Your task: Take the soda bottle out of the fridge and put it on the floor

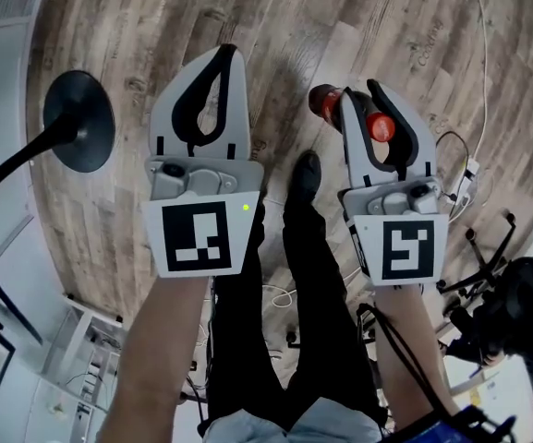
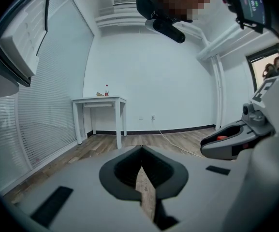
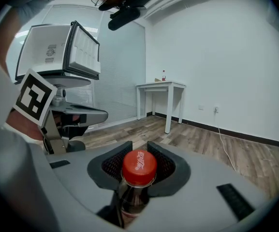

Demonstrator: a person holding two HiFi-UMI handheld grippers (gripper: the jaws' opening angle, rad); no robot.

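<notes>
grey-brown wood-plank floor (image 1: 340, 17) under white walls, with window blinds along one side. fittings: a white four-legged table (image 3: 161, 86) by the far wall with a small red-capped bottle (image 3: 164, 75) standing on it; a white boxy fridge (image 3: 57, 52), its dark-framed door swung open; a black round stand base (image 1: 79, 121) on the floor at the left; a thin white cable (image 1: 478, 26) trailing along the floor at the right. pose: both bare forearms reach forward side by side over the person's black trousers and black shoe (image 1: 305, 175), each tool carrying a black-and-white square marker. left gripper (image 1: 225, 53): grey two-jaw tool, jaws brought together tip to tip, nothing between them. right gripper (image 1: 357, 95): matching tool, jaws clamped on the neck of the dark soda bottle with red label (image 1: 324, 101), just below its red screw cap (image 3: 139, 167); the bottle is carried in the air above the floor, outside the fridge. writing: white script on the cap, too small to read with certainty; a printed label on the fridge side, illegible.
</notes>
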